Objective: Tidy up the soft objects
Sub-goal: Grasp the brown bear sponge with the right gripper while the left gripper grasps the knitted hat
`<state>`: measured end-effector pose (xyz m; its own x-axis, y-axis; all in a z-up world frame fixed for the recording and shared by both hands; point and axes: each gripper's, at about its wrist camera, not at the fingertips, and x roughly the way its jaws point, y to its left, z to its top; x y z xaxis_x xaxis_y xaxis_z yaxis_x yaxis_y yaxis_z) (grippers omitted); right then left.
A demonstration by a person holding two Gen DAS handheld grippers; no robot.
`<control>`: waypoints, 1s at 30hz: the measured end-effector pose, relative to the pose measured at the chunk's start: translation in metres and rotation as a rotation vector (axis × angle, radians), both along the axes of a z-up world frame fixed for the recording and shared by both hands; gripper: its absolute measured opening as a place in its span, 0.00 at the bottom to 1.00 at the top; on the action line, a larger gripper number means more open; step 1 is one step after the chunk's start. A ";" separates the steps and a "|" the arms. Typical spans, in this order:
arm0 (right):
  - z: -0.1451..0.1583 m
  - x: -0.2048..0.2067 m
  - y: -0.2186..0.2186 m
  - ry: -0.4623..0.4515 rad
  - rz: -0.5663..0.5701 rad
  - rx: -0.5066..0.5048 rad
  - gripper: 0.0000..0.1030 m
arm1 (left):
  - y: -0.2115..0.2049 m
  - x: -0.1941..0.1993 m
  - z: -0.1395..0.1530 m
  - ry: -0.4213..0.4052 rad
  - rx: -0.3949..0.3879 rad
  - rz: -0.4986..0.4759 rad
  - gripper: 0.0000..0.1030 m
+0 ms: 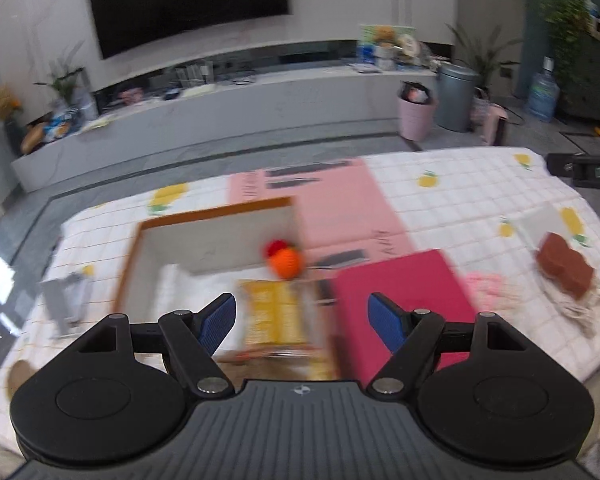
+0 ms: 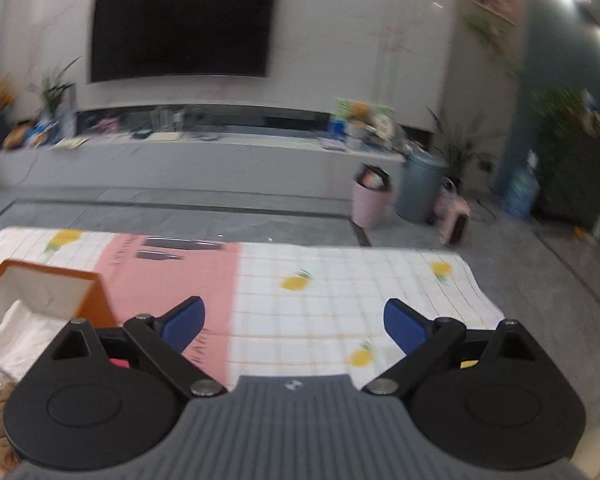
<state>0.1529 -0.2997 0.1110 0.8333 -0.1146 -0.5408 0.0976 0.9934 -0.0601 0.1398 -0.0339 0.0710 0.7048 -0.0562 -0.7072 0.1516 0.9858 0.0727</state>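
My left gripper [image 1: 302, 322] is open above an orange-rimmed box [image 1: 204, 216] with white cloth inside it. A knitted orange and red ball [image 1: 284, 261] lies at the box's right wall. Just ahead of the fingers sits a yellow packet [image 1: 276, 316], with a magenta box [image 1: 400, 300] to its right. On the right of the bed, a brown sponge-like block [image 1: 564, 266] rests on beige cloth [image 1: 572, 300] beside a pink fluffy piece [image 1: 486, 284]. My right gripper [image 2: 296, 326] is open and holds nothing, over the white checked cover [image 2: 320, 300]. The orange-rimmed box [image 2: 48, 292] shows at its left.
A pink sheet [image 1: 332, 200] lies on the lemon-print cover. Grey metal pieces [image 1: 66, 300] sit left of the box. Beyond the bed are grey floor, a pink bin [image 1: 416, 114], a grey bin [image 1: 456, 96], a long TV bench and a black TV [image 2: 182, 26].
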 end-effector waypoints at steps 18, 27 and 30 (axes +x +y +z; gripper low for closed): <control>-0.126 0.039 -0.138 0.256 -0.066 0.043 0.95 | -0.205 0.016 -0.093 0.182 0.065 -0.317 0.86; -0.150 0.058 -0.129 0.325 -0.095 -0.005 0.95 | -0.232 0.027 -0.137 0.134 0.117 -0.312 0.86; -0.160 0.071 -0.136 0.373 -0.156 0.028 0.95 | -0.227 0.031 -0.143 0.096 0.074 -0.300 0.86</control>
